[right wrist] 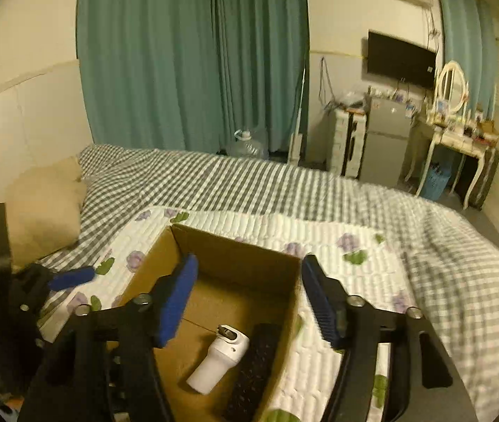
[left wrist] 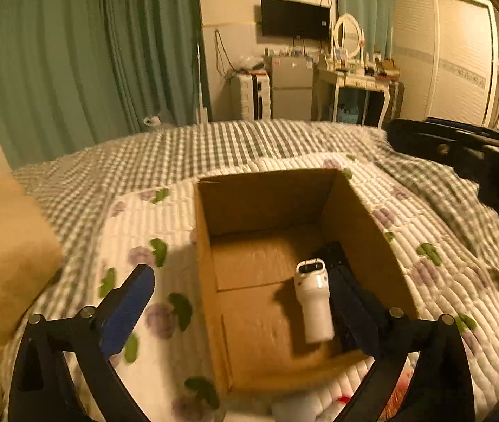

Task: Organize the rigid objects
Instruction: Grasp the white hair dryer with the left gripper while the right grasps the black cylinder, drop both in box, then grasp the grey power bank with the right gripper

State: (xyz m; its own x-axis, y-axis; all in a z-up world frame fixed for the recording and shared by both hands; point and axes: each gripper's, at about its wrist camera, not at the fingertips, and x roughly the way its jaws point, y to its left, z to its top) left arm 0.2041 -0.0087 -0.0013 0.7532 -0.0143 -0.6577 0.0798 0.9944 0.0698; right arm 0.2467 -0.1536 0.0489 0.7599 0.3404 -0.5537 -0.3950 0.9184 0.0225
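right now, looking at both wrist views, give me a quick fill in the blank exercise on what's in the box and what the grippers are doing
1. The white bottle lies on its side inside the ____ box.
2. Right beside the bottle lies a long ____ object, its kind unclear.
3. The box sits on a quilt printed with purple ____.
4. Both the left hand-held gripper and the right hand-held gripper are ____ and hold nothing.

Missing words: cardboard; black; flowers; open

The box is matt brown cardboard, the white bottle smooth, glossy plastic, the dark comb rough-studded, and the quilt ribbed, padded cloth.
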